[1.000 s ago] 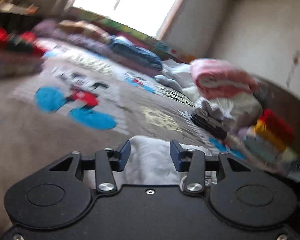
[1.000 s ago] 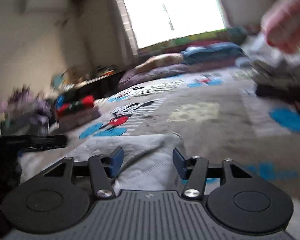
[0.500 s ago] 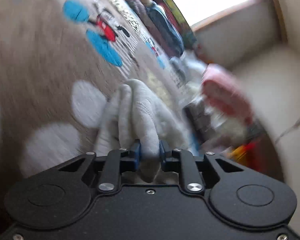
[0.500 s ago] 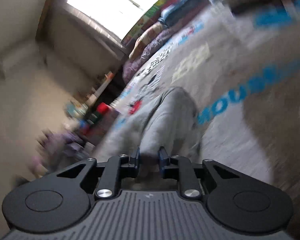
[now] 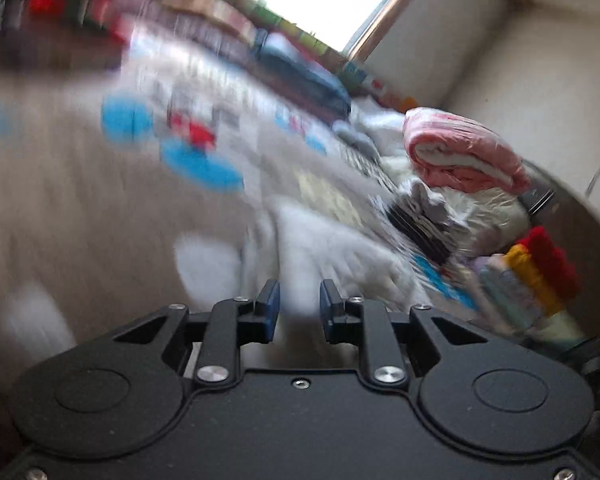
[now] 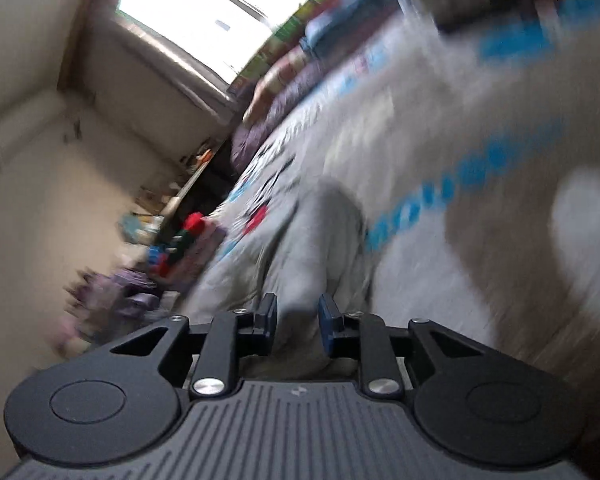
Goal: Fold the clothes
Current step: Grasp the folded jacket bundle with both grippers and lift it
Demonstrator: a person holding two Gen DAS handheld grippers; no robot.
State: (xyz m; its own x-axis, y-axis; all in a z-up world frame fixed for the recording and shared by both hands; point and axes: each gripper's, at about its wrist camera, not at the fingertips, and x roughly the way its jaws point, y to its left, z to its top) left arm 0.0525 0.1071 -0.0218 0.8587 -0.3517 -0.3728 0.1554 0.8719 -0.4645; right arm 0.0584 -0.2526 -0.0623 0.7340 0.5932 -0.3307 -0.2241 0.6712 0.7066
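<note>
A light grey garment [image 5: 332,248] lies bunched on a brown cartoon-print bedspread [image 5: 80,200]. My left gripper [image 5: 299,306] holds a fold of it between its blue pads, jaws a little apart around the cloth. In the right wrist view the same grey garment [image 6: 312,240] runs away from my right gripper [image 6: 298,314], whose jaws also sit around a fold of it. Both views are blurred by motion.
A rolled pink blanket [image 5: 460,152] and a pile of folded clothes [image 5: 532,272] sit at the right of the bed. Pillows [image 5: 300,76] line the window side. Cluttered shelves and toys [image 6: 172,240] stand by the wall.
Both grippers closed on folds of the grey garment half a second ago. Now the jaws stand slightly wider, and both cameras have swung, the left one back toward level.
</note>
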